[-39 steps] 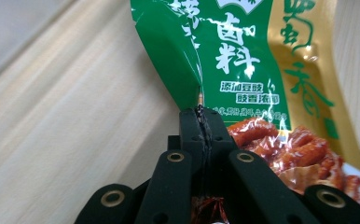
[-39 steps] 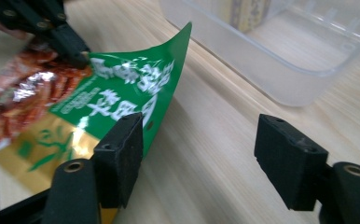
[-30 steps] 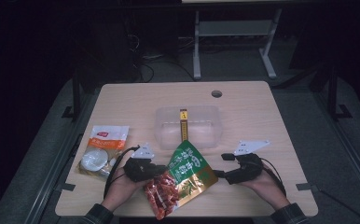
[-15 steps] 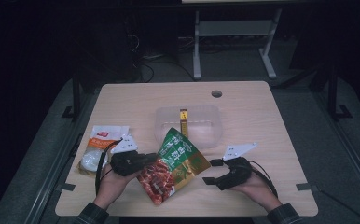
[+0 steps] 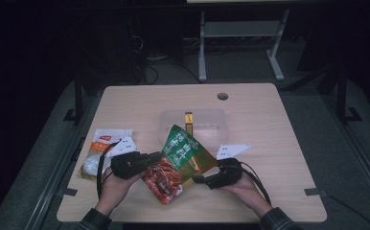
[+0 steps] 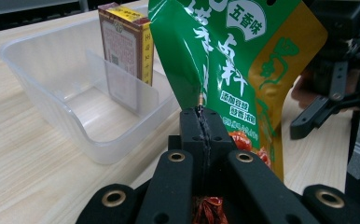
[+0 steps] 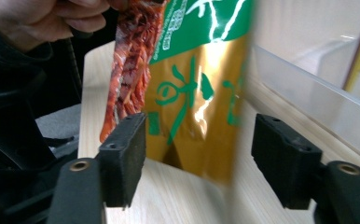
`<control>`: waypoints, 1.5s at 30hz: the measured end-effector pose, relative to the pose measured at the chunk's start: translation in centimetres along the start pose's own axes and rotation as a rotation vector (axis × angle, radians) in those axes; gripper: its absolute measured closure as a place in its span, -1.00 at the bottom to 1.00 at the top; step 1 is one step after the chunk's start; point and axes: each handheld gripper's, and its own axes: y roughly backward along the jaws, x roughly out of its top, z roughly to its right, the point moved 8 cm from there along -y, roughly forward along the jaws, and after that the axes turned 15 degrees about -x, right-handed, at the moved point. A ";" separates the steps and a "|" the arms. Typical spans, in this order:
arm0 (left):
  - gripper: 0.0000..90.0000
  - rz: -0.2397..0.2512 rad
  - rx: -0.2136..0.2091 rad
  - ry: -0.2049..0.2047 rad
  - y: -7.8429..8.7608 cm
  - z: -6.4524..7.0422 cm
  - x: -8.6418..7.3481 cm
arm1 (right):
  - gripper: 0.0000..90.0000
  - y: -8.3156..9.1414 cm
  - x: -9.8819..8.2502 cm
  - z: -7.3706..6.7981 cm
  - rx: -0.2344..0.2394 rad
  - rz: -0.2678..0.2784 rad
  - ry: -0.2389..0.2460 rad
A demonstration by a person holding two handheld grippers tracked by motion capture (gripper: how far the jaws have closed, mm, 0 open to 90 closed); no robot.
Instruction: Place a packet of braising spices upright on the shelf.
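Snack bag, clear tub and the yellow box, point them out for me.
Snack bag (image 5: 185, 152): high view, green upper panel.
Clear tub (image 6: 52, 100): left gripper view, near wall.
Yellow box (image 6: 124, 44): left gripper view, printed front.

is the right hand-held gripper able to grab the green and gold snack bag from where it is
Probably yes: the green and gold snack bag hangs just ahead of the right hand-held gripper, whose open jaws have just been closing, nothing between.

Dim lab/test rig: bare wood desk (image 5: 269, 124) w/ cable hole (image 5: 223, 96), dark surrounds.

green and gold snack bag (image 5: 183, 155) with red food print; clear tub (image 5: 212, 125); black fingers (image 7: 122, 156)
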 end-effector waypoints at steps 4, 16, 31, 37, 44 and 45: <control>1.00 0.016 0.002 0.003 0.1 0.0 0.1 | 0.14 -0.2 0.6 -0.4 0.037 0.039 -0.030; 0.98 0.020 -0.034 0.006 -0.3 0.3 -0.3 | 0.94 0.7 2.1 0.0 0.077 0.112 -0.113; 0.74 -0.044 -0.007 0.020 -0.4 -0.6 -2.0 | 0.99 2.6 3.1 0.5 0.062 0.059 -0.013; 0.26 -0.088 0.015 0.017 -0.1 -1.1 -3.0 | 0.99 3.1 3.6 0.1 0.069 0.056 0.028; -0.09 -0.148 0.021 0.003 -0.1 -1.1 -4.1 | 0.99 4.2 4.2 -0.4 0.078 0.064 0.056; -0.11 -0.154 0.023 -0.002 -0.2 -1.1 -4.2 | 0.99 4.3 4.2 -0.4 0.077 0.064 0.061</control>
